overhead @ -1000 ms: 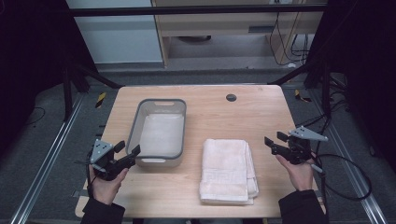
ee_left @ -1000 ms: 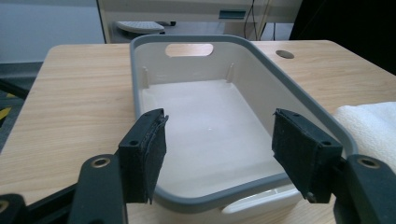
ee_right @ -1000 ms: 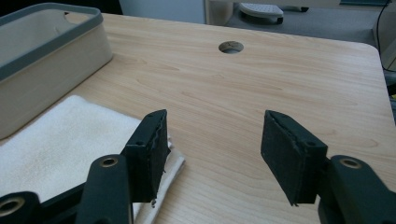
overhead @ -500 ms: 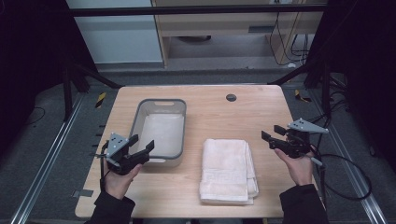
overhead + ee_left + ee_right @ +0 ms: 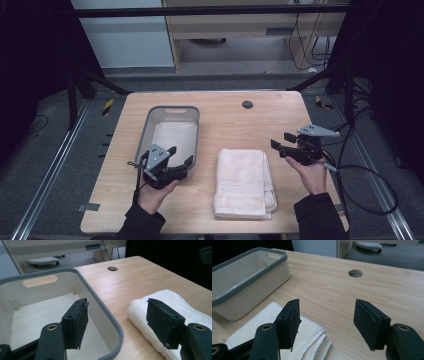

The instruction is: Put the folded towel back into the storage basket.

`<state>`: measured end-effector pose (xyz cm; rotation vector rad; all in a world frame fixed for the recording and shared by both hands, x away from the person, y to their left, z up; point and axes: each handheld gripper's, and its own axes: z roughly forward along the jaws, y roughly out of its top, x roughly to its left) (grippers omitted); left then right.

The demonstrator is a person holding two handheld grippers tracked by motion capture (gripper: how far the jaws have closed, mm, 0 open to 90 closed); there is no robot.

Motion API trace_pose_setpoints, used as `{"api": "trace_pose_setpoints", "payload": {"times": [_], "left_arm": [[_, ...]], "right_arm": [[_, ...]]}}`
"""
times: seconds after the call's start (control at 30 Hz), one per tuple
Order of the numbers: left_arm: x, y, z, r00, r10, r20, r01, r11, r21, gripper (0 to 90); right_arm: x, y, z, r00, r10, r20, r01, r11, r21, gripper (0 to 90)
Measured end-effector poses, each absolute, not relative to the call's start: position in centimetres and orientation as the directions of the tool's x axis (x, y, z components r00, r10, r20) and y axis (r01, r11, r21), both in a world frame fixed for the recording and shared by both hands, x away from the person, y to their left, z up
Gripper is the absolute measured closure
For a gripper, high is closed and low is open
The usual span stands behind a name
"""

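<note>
A grey-rimmed pale bin (image 5: 172, 108) stands left of centre on the wooden table, with a flat white layer on its floor. A folded white towel (image 5: 244, 182) lies to its right, near the front edge. My left gripper (image 5: 181, 156) hovers open at the bin's near right corner. In the left gripper view its gripper (image 5: 116, 302) has one jaw over the bin (image 5: 110, 322) and the other over the towel (image 5: 192, 308). My right gripper (image 5: 281, 141) is right of the towel, open. Its jaws have just been opening, with nothing between them (image 5: 327, 302), above the towel's corner (image 5: 309, 332).
A round cable hole (image 5: 247, 104) sits at the table's back centre, seen also as the hole (image 5: 355, 273) in the right gripper view. Black frame legs flank the table. A cable (image 5: 370, 175) trails from the right gripper over the table's right edge.
My left gripper has moved right from the table's left edge to the bin's near right corner. The right gripper has shifted slightly left toward the towel and its jaws stand a little wider.
</note>
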<state>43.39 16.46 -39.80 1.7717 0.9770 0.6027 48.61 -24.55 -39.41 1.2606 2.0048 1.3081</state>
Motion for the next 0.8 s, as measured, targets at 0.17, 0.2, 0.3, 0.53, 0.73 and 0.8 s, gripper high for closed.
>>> {"api": "trace_pose_setpoints", "payload": {"times": [0.17,0.2,0.3,0.53,0.73,0.8], "left_arm": [[43.1,14.6,-40.4,0.585,0.811,-0.016,0.345,-0.231,0.91,32.8],[43.1,14.4,-40.5,0.589,0.808,-0.014,0.346,-0.236,0.908,32.7],[42.9,13.5,-41.0,0.606,0.795,-0.011,0.349,-0.253,0.902,32.4],[42.4,11.5,-42.5,0.646,0.764,-0.008,0.373,-0.307,0.875,32.2],[42.0,10.9,-43.2,0.659,0.752,-0.007,0.383,-0.328,0.864,31.9],[41.8,10.7,-43.4,0.662,0.75,-0.005,0.386,-0.335,0.859,31.9]], "right_arm": [[48.8,-24.1,-39.8,-0.502,0.857,0.119,0.464,0.15,0.873,37.1],[48.8,-24.0,-39.9,-0.503,0.856,0.123,0.47,0.151,0.87,36.4],[48.9,-23.7,-40.1,-0.509,0.851,0.128,0.478,0.156,0.865,34.4],[49.0,-22.9,-40.8,-0.533,0.839,0.113,0.476,0.186,0.86,29.9],[49.1,-22.5,-41.3,-0.549,0.827,0.119,0.485,0.2,0.852,27.5],[49.1,-22.6,-41.7,-0.553,0.82,0.146,0.491,0.179,0.853,27.3]]}}
